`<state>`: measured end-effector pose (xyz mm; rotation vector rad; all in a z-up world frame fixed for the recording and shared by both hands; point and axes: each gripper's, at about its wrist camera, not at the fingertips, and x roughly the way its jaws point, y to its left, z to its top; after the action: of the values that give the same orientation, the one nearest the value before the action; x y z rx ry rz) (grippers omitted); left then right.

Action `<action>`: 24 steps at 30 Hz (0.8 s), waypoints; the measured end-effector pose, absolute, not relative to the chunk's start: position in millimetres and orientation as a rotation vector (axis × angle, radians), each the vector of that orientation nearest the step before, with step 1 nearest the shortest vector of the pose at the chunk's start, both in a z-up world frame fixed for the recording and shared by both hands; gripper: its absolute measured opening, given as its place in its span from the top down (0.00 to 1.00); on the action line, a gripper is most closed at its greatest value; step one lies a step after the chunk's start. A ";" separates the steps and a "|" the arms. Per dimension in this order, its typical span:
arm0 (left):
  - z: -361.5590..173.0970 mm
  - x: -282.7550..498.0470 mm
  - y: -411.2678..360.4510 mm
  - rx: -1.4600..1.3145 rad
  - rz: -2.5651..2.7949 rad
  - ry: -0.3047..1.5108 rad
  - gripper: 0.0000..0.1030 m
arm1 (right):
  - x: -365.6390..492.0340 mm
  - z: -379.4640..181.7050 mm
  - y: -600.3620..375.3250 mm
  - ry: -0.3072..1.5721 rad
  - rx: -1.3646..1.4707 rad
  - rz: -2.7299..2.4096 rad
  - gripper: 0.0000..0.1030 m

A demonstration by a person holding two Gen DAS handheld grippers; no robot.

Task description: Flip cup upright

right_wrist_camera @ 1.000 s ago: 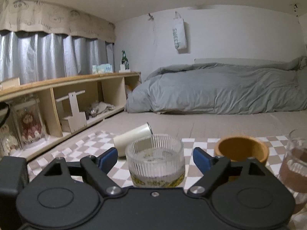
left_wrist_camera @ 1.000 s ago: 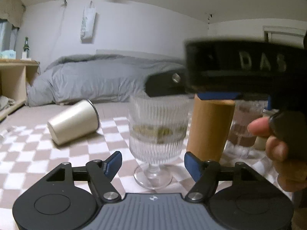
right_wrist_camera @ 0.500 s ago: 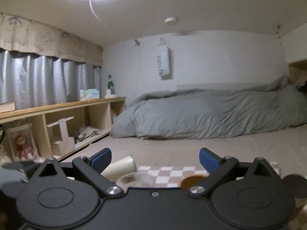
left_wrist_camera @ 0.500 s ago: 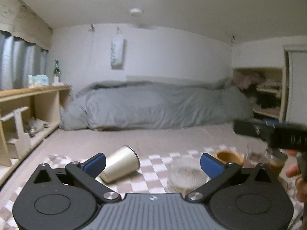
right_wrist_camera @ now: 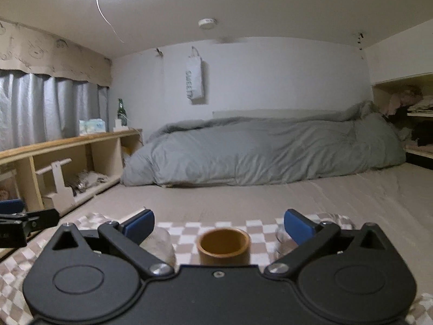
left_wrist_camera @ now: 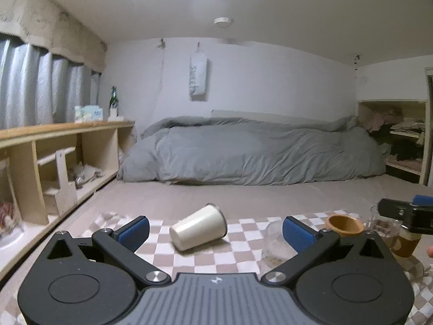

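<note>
Both grippers, left (left_wrist_camera: 215, 228) and right (right_wrist_camera: 219, 224), spread wide, holding nothing. Approach step: white cup (left_wrist_camera: 199, 227) lying sideways on checkered cloth (left_wrist_camera: 238, 246); next, close in, pinch wall, tip upright.

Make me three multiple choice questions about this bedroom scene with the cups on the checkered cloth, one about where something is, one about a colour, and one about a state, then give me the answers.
1. Where does the cream cup lie?
A. On the checkered cloth
B. On the wooden shelf
C. On the grey duvet

2. What colour is the open cup in front of the right gripper?
A. Green
B. Brown
C. White

3. How does the cream cup stand?
A. Upright
C. Upside down on its rim
B. Tipped on its side

Answers:
1. A, the left wrist view shows it resting on the checks, ahead of the left gripper.
2. B, its wall and inside are brown in the right wrist view.
3. B, its side touches the cloth and its base points toward the camera's left.

Both grippers' fingers are spread, holding nothing.
</note>
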<state>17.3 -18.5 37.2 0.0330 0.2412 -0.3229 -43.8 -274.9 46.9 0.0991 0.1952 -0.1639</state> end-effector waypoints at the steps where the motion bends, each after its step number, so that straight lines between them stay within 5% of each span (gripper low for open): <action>1: 34.4 18.5 -17.1 0.036 -0.318 0.245 0.00 | -44.4 44.0 -275.3 0.197 0.096 -0.169 0.00; 24: 7.5 29.0 -13.0 0.067 -0.274 0.303 0.00 | -35.1 17.9 -271.3 0.282 0.032 -0.194 0.00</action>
<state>29.0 -13.0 7.5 0.0665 0.3035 -0.2741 -35.1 -271.3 17.9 0.0323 0.2822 -0.1941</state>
